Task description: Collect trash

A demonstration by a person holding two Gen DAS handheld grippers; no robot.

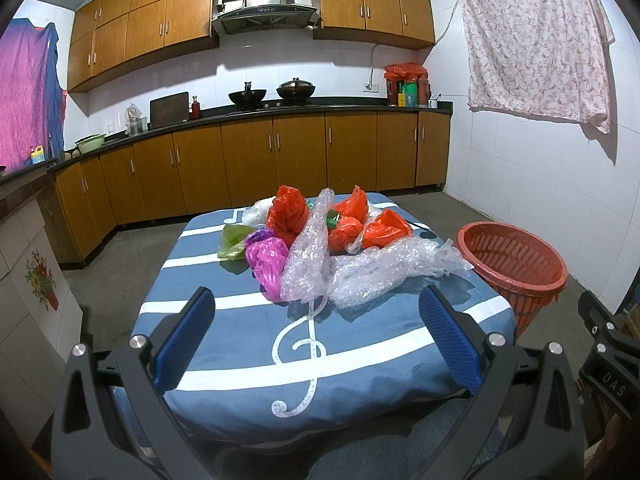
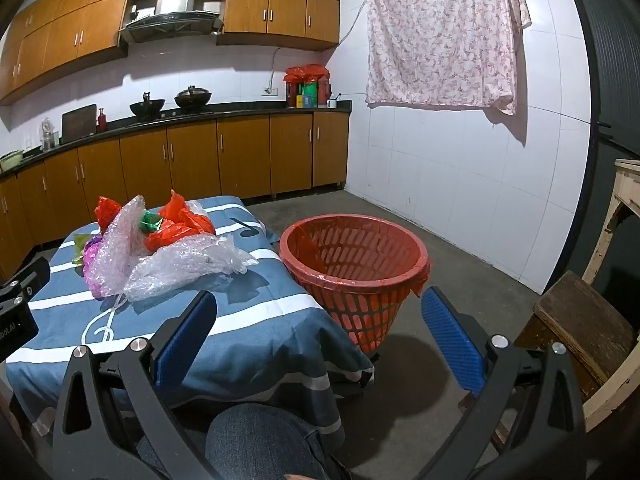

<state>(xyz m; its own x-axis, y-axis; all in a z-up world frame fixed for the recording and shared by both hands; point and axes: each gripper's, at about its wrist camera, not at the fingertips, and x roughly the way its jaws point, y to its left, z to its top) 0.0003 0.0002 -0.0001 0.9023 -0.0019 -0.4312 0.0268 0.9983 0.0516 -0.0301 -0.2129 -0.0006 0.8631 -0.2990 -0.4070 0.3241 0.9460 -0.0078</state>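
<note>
A heap of trash lies on the far half of a blue striped table [image 1: 248, 360]: clear bubble wrap [image 1: 376, 272], red plastic bags [image 1: 286, 212], a pink bag [image 1: 266, 258] and a green bag [image 1: 232, 240]. The heap also shows in the right wrist view [image 2: 176, 264]. A red basket bin [image 1: 516, 264] stands on the floor right of the table, also in the right wrist view [image 2: 356, 264]. My left gripper [image 1: 316, 332] is open and empty over the table's near half. My right gripper [image 2: 320, 332] is open and empty, near the table's right edge in front of the bin.
Wooden kitchen cabinets [image 1: 280, 156] with a dark counter run along the back and left. A tiled wall [image 2: 460, 184] with a hung floral cloth is on the right. A wooden stool [image 2: 576, 320] and a pale wooden frame stand at the far right. Concrete floor surrounds the table.
</note>
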